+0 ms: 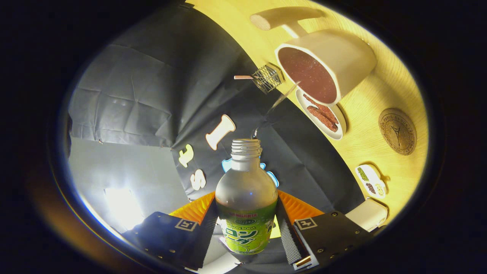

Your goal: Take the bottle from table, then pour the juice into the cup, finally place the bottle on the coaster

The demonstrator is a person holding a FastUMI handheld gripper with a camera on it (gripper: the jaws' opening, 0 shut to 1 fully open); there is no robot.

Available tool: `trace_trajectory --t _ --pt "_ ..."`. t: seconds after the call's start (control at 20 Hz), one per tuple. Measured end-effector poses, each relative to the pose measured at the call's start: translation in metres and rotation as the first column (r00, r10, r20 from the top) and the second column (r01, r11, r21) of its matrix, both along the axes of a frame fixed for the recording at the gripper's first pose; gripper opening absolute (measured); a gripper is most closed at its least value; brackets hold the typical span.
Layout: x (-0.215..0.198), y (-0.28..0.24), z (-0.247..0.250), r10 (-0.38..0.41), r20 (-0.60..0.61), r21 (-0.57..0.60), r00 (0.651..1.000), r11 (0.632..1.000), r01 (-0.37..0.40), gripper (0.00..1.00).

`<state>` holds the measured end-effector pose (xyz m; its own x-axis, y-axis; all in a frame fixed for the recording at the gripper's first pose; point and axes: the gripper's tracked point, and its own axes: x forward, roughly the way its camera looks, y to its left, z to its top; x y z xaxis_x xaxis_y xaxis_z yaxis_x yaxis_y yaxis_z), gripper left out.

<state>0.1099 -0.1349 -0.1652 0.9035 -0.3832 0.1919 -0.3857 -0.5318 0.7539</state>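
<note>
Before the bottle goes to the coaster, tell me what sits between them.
Nothing visible blocks the way. The hand-held gripper is shut on the bottle, tilted and pouring into the cup. The coaster lies bare on the table, with a small dish beside the cup, off the path.

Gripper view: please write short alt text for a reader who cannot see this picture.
The tongs are shut on an open bottle, tilted so that a thin stream runs from its mouth toward a white cup on the wooden table. Near the cup lie a small dish, a round coaster and a wire strainer.
</note>
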Motion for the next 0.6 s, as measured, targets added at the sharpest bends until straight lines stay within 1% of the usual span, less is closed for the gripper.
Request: trace_trajectory --t 0.6 --pt "0.0006 -0.0029 0.0009 -0.02 0.008 0.032 1.0 0.999 0.02 0.78"
